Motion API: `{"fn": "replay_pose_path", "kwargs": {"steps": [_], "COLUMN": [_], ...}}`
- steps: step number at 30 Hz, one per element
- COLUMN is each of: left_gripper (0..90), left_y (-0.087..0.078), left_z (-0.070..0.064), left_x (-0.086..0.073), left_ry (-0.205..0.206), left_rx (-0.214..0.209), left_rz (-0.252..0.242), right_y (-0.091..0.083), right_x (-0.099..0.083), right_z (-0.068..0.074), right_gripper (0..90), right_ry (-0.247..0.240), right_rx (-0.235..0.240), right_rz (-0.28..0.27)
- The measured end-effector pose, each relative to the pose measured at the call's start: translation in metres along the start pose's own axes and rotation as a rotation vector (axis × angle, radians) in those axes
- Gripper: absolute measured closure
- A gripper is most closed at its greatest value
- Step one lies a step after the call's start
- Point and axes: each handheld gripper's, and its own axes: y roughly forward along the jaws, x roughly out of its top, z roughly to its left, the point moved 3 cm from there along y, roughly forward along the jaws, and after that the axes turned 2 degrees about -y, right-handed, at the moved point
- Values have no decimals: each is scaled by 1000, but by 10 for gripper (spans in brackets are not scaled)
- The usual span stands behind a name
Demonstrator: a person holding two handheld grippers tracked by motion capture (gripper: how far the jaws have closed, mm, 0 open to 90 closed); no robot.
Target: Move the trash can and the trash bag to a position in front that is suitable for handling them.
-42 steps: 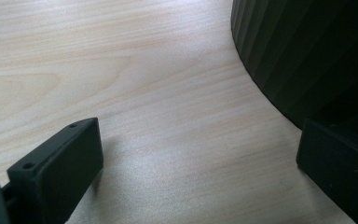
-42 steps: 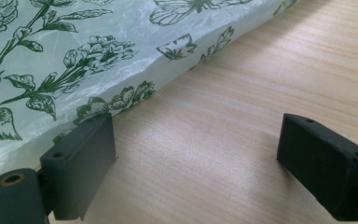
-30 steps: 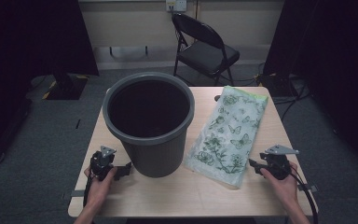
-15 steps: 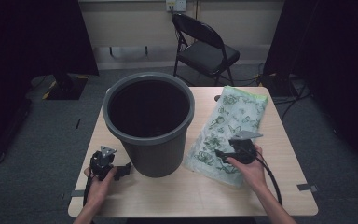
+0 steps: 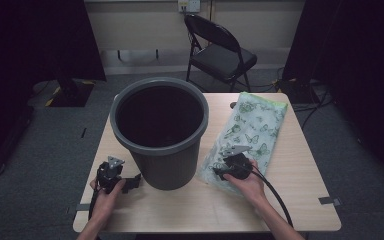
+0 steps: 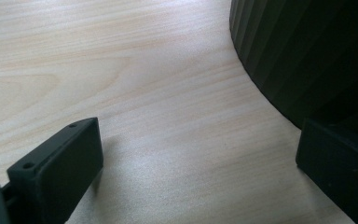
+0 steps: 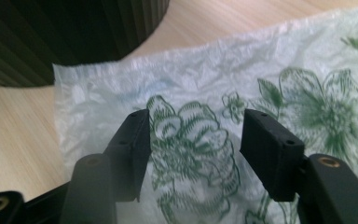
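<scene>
wooden table [image 5: 290, 200], right gripper [image 7: 193, 140] over printed bag [image 7: 307, 88]

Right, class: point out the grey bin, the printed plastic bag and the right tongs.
grey bin [image 5: 172, 169]: high view, on its outer front wall.
printed plastic bag [image 5: 257, 122]: high view, on its printed upper half.
right tongs [image 7: 193, 140]: right gripper view, midway between the two black tips, open over the bag.

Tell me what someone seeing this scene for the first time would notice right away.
A big dark grey plastic bucket stands upright at the middle-left of the wooden table, its mouth open to the camera. Right of it lies a flat translucent plastic bag printed with green flowers and butterflies. The right gripper hovers open over the bag's near end, and the left gripper sits open beside the bucket's base.
</scene>
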Motion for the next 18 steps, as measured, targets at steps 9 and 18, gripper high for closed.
{"fn": "replay_pose_path", "kwargs": {"steps": [9, 18], "left_gripper": [1, 0], "left_y": [0, 0], "left_z": [0, 0], "left_x": [0, 0], "left_ry": [-1, -1], "left_rx": [0, 1], "left_rz": [0, 0], "right_y": [-8, -32], "right_x": [-18, -39], "right_z": [-2, -2], "right_gripper": [416, 406], "right_ry": [4, -4], "right_rx": [-13, 0], "right_rz": [9, 41]}}
